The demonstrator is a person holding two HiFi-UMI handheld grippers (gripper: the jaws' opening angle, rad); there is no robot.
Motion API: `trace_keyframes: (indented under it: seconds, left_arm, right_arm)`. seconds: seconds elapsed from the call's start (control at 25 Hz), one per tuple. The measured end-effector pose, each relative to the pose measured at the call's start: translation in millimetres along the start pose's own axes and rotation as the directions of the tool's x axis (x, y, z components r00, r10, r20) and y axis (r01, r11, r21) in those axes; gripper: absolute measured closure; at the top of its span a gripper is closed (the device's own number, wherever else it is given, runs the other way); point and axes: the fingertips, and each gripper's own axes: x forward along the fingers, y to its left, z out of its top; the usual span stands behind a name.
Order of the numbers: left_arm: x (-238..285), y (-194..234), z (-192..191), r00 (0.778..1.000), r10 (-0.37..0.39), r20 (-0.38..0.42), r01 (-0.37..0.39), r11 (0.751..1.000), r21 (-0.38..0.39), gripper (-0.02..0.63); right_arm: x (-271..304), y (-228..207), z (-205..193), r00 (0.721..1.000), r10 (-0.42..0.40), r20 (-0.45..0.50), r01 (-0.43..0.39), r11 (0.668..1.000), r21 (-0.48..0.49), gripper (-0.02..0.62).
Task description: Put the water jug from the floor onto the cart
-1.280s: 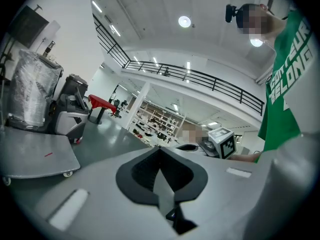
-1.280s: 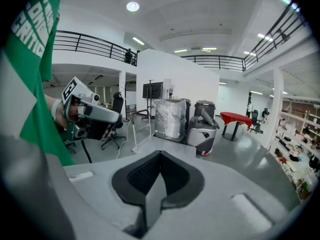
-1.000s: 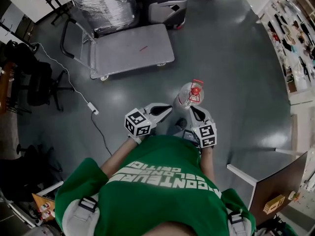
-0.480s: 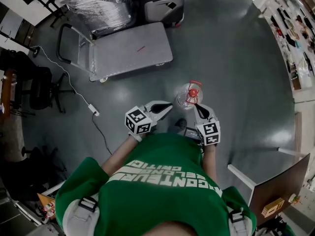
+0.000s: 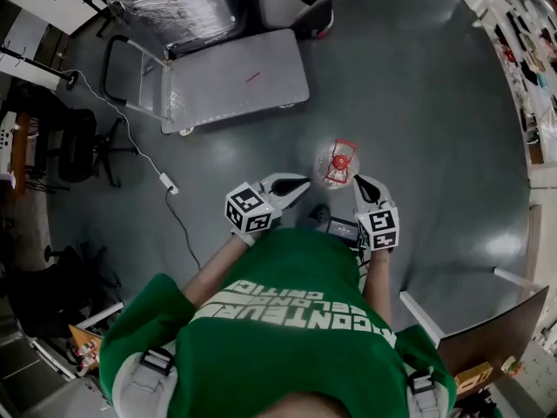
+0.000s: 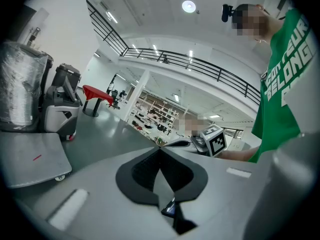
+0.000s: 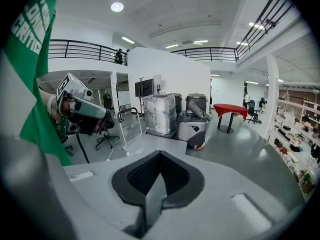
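The water jug (image 5: 337, 162), clear with a red cap and red handle, stands upright on the grey floor just ahead of me in the head view. My left gripper (image 5: 302, 183) points at it from the lower left, jaws shut and empty. My right gripper (image 5: 358, 181) is just right of the jug, jaws also shut with nothing between them. Neither touches the jug. The flat grey cart (image 5: 231, 85) with its push handle stands further off at the upper left, bare on top. Both gripper views miss the jug; each shows the cart (image 6: 30, 156) (image 7: 150, 140).
A plastic-wrapped pallet (image 5: 174, 3) and a grey machine (image 5: 291, 3) stand behind the cart. A cable with a power brick (image 5: 165, 181) runs across the floor at left, near an office chair (image 5: 78, 142). Shelves (image 5: 531, 42) line the right wall; a brown table edge (image 5: 487, 338) is at lower right.
I have stepped forward. Both grippers have moved up toward the jug; the right one now lies beside it instead of behind it. Jaws stay shut.
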Motion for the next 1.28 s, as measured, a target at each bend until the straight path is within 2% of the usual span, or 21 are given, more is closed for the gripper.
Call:
trace_keyframes:
  seconds: [0.36, 0.52, 0.68, 1.0, 1.28]
  left_arm:
    - [38, 1, -15, 0.999, 0.041, -0.027, -0.042, 0.999, -0.033, 0.592]
    - [58, 7, -27, 0.998, 0.014, -0.054, -0.017, 0.999, -0.044, 0.592]
    - [61, 13, -57, 0.993, -0.033, -0.11, 0.024, 0.997, -0.074, 0.592]
    - [84, 27, -81, 0.955, -0.177, -0.237, 0.161, 0.983, -0.087, 0.592]
    - [106, 51, -97, 0.918, -0.237, -0.319, 0.219, 0.971, -0.093, 0.592]
  right_arm:
    - [-3, -42, -25, 0.999, 0.041, -0.034, -0.042, 0.999, -0.021, 0.601]
    - [10, -61, -33, 0.998, 0.042, -0.051, -0.044, 0.999, -0.031, 0.601]
    - [23, -57, -53, 0.996, 0.04, -0.081, -0.041, 0.999, -0.013, 0.601]
    - [36, -72, -69, 0.992, -0.017, -0.128, 0.02, 1.0, 0.024, 0.601]
    - [49, -94, -96, 0.984, -0.043, -0.174, 0.051, 0.998, 0.044, 0.601]
